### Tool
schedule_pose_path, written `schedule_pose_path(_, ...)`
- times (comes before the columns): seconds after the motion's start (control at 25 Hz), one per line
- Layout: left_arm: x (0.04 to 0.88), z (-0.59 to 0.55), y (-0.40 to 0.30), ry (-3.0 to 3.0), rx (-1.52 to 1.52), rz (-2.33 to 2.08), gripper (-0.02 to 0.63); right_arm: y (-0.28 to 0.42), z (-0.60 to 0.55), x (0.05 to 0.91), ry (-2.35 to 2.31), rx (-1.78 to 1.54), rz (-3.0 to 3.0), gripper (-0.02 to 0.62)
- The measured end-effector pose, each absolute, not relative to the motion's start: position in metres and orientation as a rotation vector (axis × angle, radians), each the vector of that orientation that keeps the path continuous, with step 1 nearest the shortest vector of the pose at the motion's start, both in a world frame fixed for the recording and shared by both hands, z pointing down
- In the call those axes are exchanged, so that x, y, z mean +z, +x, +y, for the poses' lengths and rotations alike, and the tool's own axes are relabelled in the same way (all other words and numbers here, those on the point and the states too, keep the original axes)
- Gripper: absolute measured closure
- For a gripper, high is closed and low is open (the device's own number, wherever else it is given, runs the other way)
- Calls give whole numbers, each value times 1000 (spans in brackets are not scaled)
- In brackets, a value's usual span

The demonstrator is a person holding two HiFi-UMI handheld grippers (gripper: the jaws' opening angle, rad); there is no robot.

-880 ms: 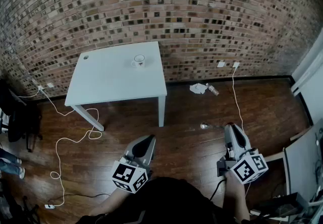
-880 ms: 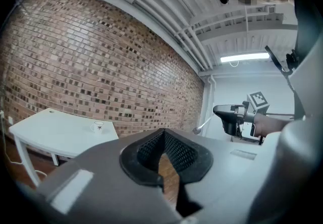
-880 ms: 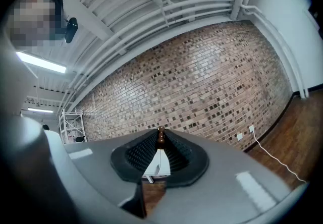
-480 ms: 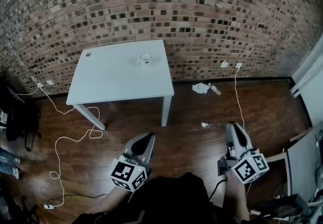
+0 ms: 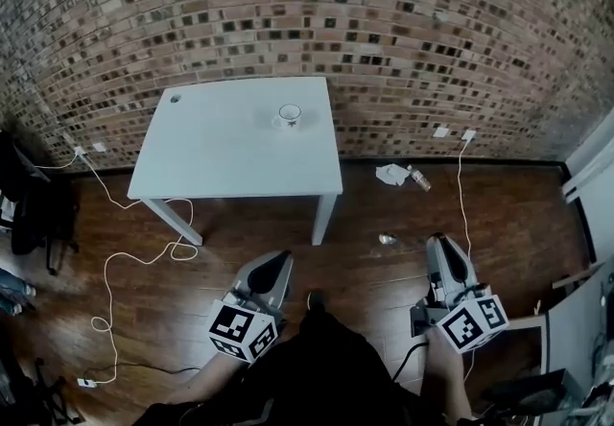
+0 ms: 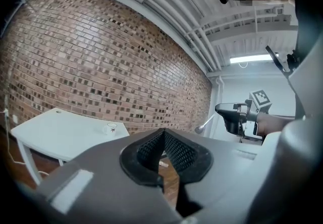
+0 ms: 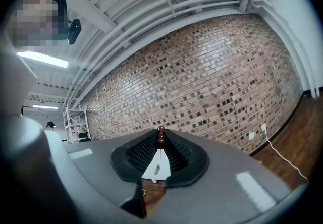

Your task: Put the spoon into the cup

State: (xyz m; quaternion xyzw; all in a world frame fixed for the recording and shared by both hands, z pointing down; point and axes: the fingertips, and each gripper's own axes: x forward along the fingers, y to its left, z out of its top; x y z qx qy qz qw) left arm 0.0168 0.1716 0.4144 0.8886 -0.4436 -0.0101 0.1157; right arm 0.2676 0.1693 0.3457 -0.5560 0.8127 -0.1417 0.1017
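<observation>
Grey and shiny, the spoon (image 5: 389, 239) is gripped by its handle in the right gripper (image 5: 437, 244), whose jaws are clenched on it. The bowl end sticks out to the left of the jaw tips, above the wooden floor (image 5: 365, 213). The spoon is well apart from the cup (image 5: 290, 115), which stands upright on the far right part of the white table (image 5: 221, 155), near the brick wall (image 5: 384, 31). The left gripper (image 5: 278, 263) is at the near left, beside the right one, with its jaws closed together and nothing between them. Both grippers point level toward the wall. A white cable (image 5: 177, 248) lies on the floor by the table's near left leg. Crumpled paper (image 5: 389, 173) lies at the wall's foot, right of the table.
</observation>
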Motion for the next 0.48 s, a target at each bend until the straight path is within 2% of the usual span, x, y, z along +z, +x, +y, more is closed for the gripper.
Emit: schedule_pose_path(0.48,395,86,18,2570,39,-1417,612,271,61,348,-1499,-440,2420,549)
